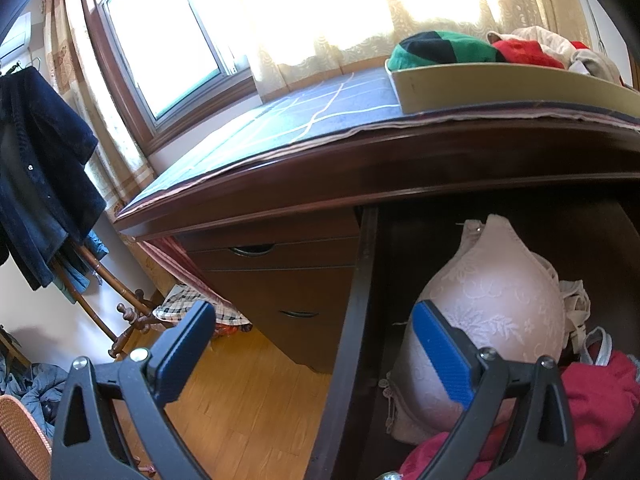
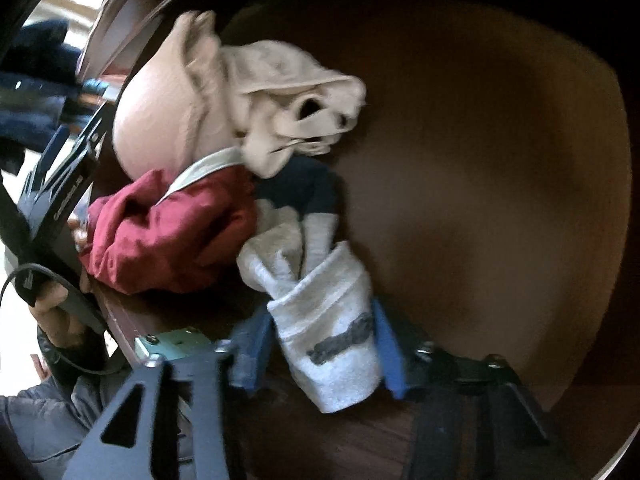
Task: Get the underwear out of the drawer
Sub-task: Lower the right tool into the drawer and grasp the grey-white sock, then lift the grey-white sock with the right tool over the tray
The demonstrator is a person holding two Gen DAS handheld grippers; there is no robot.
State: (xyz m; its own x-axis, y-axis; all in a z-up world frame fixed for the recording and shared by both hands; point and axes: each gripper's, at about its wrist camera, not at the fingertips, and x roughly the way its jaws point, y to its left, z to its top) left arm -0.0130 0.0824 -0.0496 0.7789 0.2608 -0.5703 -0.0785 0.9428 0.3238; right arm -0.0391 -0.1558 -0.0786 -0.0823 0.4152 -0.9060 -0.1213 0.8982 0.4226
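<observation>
The right gripper (image 2: 324, 344) points steeply down into the open drawer (image 2: 500, 160), and its blue pads stand on either side of a grey-and-white garment (image 2: 328, 344) at the near edge of the pile. The pads look to be touching the cloth on both sides, so I read this as a clamp on its waistband end; the picture is blurred, so how firm the grip is stays uncertain. The rest of that garment trails back into the heap, under a navy piece (image 2: 308, 188) and beside a red garment (image 2: 168, 232). Farther in lie a beige crumpled piece (image 2: 288, 92) and a pale bra (image 1: 492, 304).

The left gripper (image 1: 316, 356) sits at the drawer's left wall, jaws wide apart and empty; one pad is outside the drawer, the other just in front of the bra.

The step in hand appears to be lifting the grey garment out. To do it well, the pinch should take a full fold of cloth, not just the hem, and the lift should go straight up and slowly, so the tail slips free. If the red garment rides along, the free left gripper can press it down. A tray (image 1: 500, 88) on the desk top already holds other clothes and seems the likely place for this one.
</observation>
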